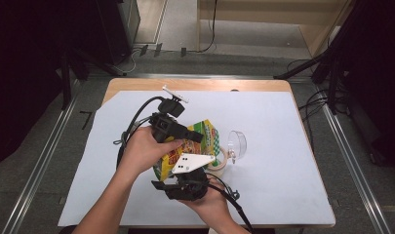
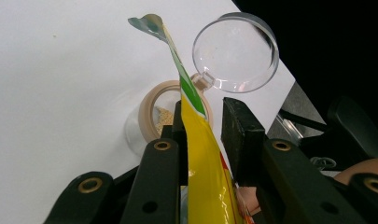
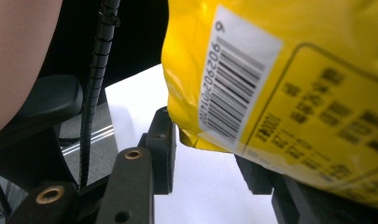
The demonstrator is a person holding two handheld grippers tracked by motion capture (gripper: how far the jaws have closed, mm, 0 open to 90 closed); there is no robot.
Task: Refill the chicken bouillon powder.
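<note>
Both of my forearms come in from the near edge of the table (image 1: 283, 146), which is covered by a white sheet, and my hands meet over its middle. My left hand (image 1: 145, 150) reaches in from the near left and holds the left gripper (image 1: 197, 137) roughly level, its black body pointing to the right across the table. My right hand (image 1: 208, 201) sits closer to me, palm up under the right gripper (image 1: 181, 171), whose grey three-cornered plate faces upward.

Between the two grippers hangs a yellow snack bag (image 1: 195, 146) with green checks at its top. Its long axis runs from near me, low by the right gripper, up and away to the right, so its torn upper end points at the jar (image 1: 219, 162). In the left gripper view the bag (image 2: 203, 158) shows edge-on, a thin yellow strip with a green band, lying against one jaw with a clear gap to the other, so I cannot tell whether that gripper pinches it. In the right gripper view the bag's lower end (image 3: 280, 84) hangs over that gripper's jaws, which stand part open; whether they press on it I cannot tell.

The jar (image 2: 170, 116) stands just beyond the bag's tip, tan-rimmed, with pale crumbs inside and its clear round lid (image 2: 235, 53) flipped open on a hinge.

On the bag's back a white barcode label (image 3: 238, 74) shows digits that look like 6 902902; the dark print beside it is too blurred to read.
</note>
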